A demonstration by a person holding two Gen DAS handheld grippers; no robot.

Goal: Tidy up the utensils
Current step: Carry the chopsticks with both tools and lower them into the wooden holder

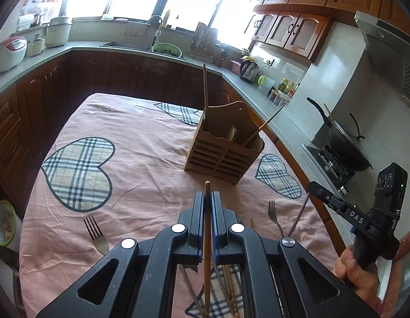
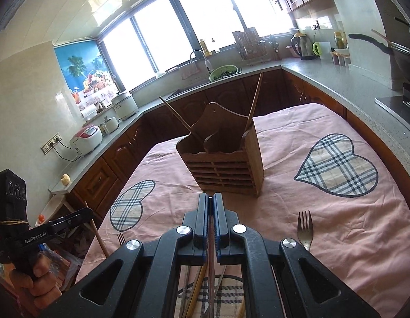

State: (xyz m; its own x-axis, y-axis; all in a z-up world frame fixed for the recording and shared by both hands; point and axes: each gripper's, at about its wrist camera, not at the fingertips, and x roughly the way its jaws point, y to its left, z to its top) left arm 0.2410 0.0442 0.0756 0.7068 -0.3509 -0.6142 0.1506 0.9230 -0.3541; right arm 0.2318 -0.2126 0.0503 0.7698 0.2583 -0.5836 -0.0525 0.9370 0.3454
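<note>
Left wrist view: thin brown wooden chopstick (image 1: 207,238), light, stiff and slippery, sits clenched mid-shaft in the left claw (image 1: 207,198); right claw (image 2: 210,201) pinches a dark slim chopstick (image 2: 210,259), short of the slatted wooden holder (image 1: 223,153) on the pink-clothed desk (image 1: 141,137).

chopstick (image 1: 207,251) lower end: cut off at 6 o'clock
left fork (image 1: 95,234) handle: hidden behind left claw (image 1: 207,198)
loose utensils (image 2: 197,286): partly hidden under right claw (image 2: 210,201)

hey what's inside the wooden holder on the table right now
Two chopsticks lean out of the holder, and a pale rounded utensil shows inside. The walls hide their lower ends and anything else.
</note>
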